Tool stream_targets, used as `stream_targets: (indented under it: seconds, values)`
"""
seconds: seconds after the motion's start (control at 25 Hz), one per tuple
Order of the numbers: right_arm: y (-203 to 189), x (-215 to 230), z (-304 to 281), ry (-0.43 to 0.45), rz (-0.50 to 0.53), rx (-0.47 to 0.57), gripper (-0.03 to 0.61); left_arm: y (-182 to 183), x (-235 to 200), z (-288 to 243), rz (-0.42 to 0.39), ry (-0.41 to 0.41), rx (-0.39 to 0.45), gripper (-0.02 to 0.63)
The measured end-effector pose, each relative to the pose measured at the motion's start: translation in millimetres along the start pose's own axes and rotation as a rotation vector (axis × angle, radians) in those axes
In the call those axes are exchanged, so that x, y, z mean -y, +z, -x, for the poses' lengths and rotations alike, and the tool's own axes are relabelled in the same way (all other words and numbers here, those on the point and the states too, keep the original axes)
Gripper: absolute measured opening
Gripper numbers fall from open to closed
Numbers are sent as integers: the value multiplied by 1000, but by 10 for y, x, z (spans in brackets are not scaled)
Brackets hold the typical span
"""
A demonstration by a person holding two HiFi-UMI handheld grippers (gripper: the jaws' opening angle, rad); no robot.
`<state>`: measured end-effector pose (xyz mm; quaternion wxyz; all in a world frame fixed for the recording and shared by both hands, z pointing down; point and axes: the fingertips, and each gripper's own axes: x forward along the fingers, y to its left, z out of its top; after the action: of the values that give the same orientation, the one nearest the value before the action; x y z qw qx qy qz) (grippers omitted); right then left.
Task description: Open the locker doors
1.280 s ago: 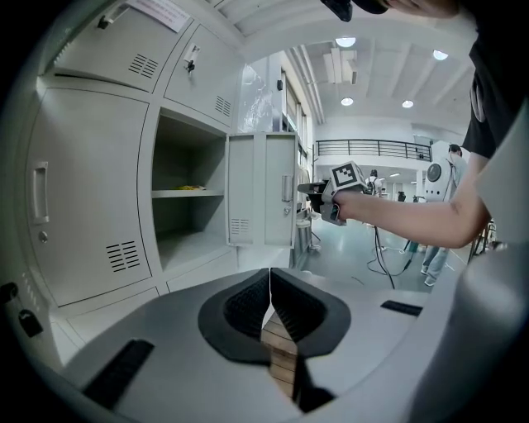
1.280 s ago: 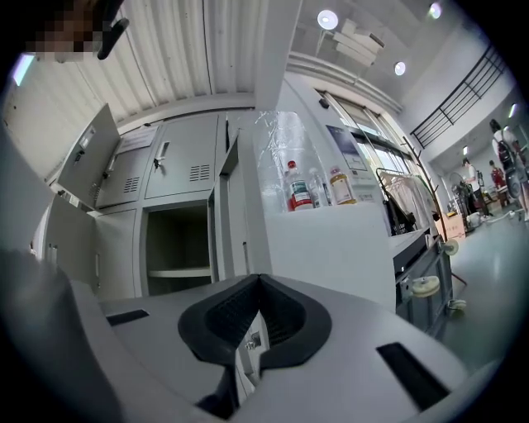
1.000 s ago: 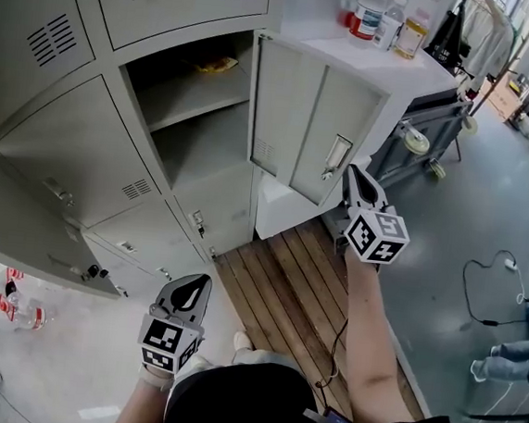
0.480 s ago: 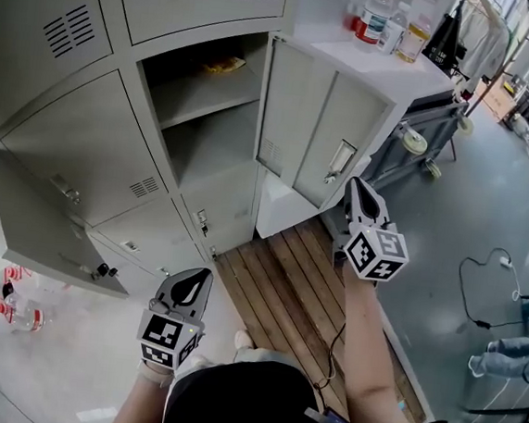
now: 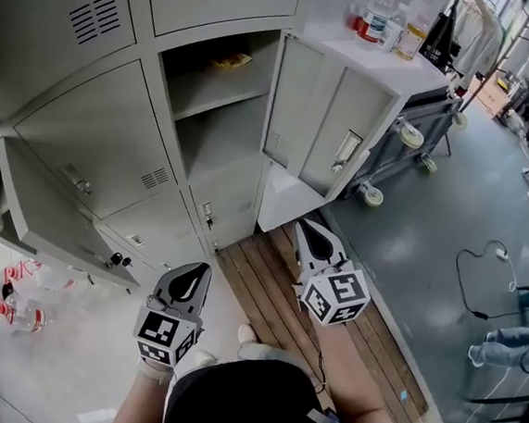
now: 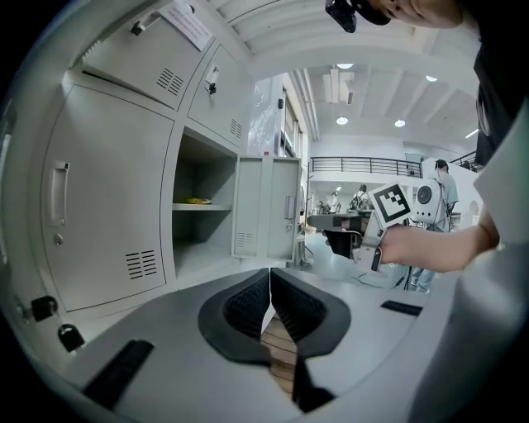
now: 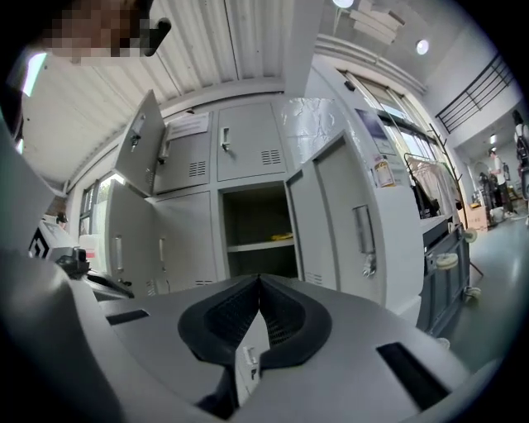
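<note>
Right gripper (image 5: 304, 228): jaws pressed together with nothing between them, touching nothing, held in the air above the wooden boards (image 5: 270, 295).
Left gripper (image 5: 199, 277): also closed and empty, held nearer the person and to the left.
Lower door (image 5: 231, 193): closed, far and left of the Right gripper, directly under the open compartment (image 5: 220, 109).
Latch (image 5: 207, 213): on the lower door's left edge, which runs upright.
Nearer hand: likely the right, since its own view lines up on that latch.
Open door (image 5: 325, 119): swung out to the right, just beyond the Right gripper.
Other doors: middle-left door (image 5: 90, 138) closed; far-left door (image 5: 45, 222) hanging open.
Coming move: probably reach far-left and spread the jaws.
</note>
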<state>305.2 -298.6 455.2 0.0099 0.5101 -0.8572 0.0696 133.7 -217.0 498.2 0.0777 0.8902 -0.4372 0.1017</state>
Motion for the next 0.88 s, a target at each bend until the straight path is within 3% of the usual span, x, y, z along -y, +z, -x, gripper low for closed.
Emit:
stream_targets:
  seconds: [0.44, 0.88]
  values:
    - [-295, -1107, 374, 124, -5, -52, 28, -7, -12, 386, 22, -14, 53, 20]
    - [-283, -1494, 540, 137, 15, -43, 29, 10, -22, 697, 10, -37, 87, 20]
